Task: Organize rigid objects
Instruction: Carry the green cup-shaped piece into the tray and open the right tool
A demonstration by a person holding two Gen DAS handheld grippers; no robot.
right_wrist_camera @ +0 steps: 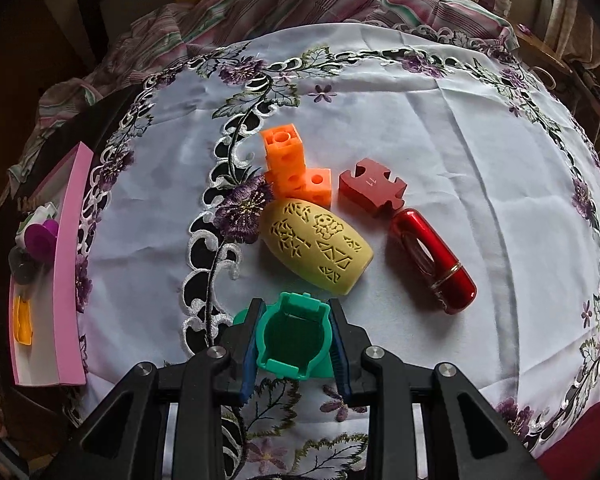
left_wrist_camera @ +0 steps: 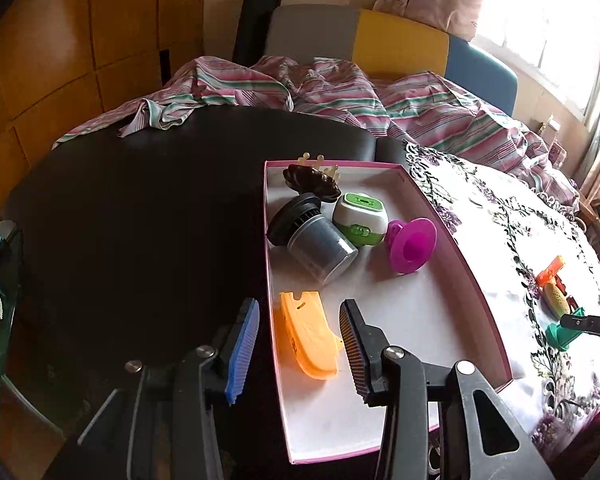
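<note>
A shallow white box with a pink rim [left_wrist_camera: 462, 248] holds a dark grey cylinder [left_wrist_camera: 312, 244], a green-and-white gadget [left_wrist_camera: 360, 216], a magenta funnel-like piece [left_wrist_camera: 410, 244], a dark flower-shaped item [left_wrist_camera: 312, 182] and a flat orange piece [left_wrist_camera: 308, 336]. My left gripper [left_wrist_camera: 300, 306] hovers open over the orange piece, its pads clear of it. In the right wrist view my right gripper [right_wrist_camera: 295, 306] is shut on a teal cup-shaped piece [right_wrist_camera: 294, 340] just above the embroidered cloth [right_wrist_camera: 480, 160]. Beyond it lie a yellow carved barrel [right_wrist_camera: 316, 246], orange cubes [right_wrist_camera: 296, 168], a red puzzle block [right_wrist_camera: 370, 188] and a red capsule [right_wrist_camera: 432, 260].
The box straddles the dark tabletop [left_wrist_camera: 140, 220] and the cloth, and shows at the left edge as the pink box [right_wrist_camera: 66, 264] in the right wrist view. Striped bedding [left_wrist_camera: 340, 96] lies behind the table. A window glares at the far right.
</note>
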